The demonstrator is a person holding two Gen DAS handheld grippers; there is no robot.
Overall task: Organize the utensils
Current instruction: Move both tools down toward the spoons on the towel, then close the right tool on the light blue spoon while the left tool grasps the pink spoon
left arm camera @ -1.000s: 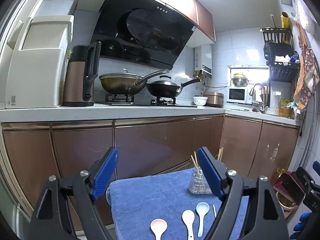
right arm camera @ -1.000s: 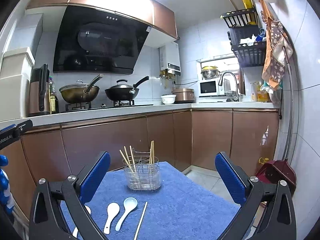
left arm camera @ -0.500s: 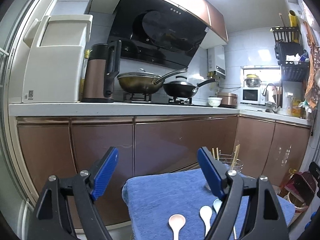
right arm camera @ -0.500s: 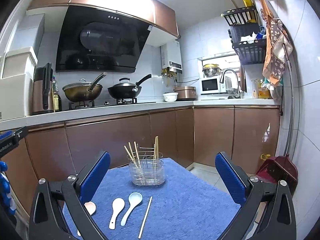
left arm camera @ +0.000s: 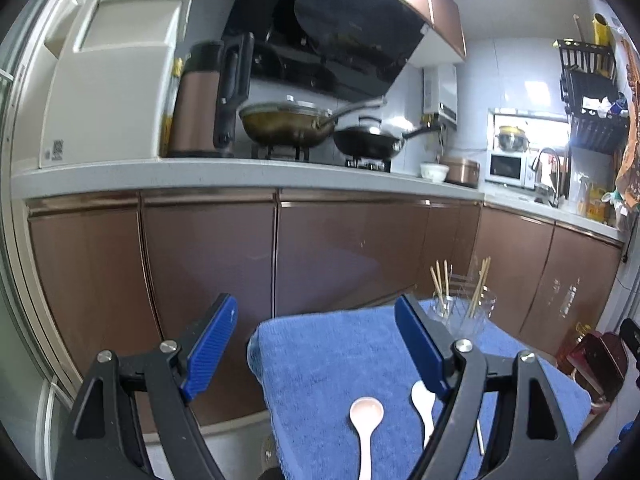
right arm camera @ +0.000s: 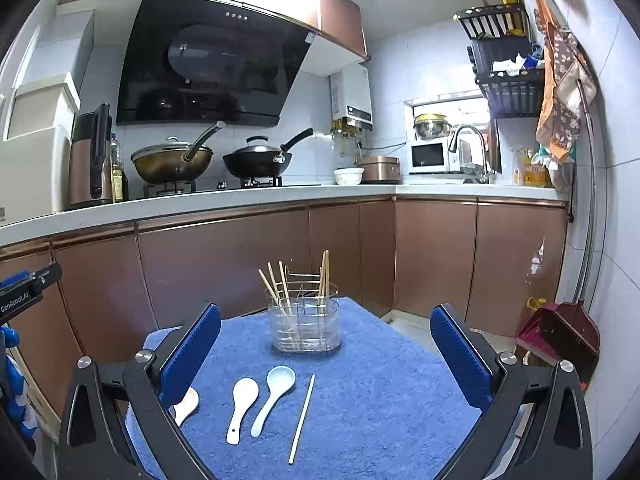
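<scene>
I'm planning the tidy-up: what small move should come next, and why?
Probably lower the right tongs onto the loose chopstick. Both tongs are open and empty, that chopstick lies flat on the blue towel right of the spoons, and the clear holder already stands other chopsticks upright.

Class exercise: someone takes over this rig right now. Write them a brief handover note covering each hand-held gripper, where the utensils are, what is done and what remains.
Left hand-held gripper: open, empty, above the near left part of the blue cloth.
Right hand-held gripper: open, empty, facing the clear holder.
Done: several chopsticks stand in the holder.
Left: the pink spoon, white spoon, pale blue spoon and one loose chopstick lie flat on the cloth in front of the holder, untouched.
</scene>
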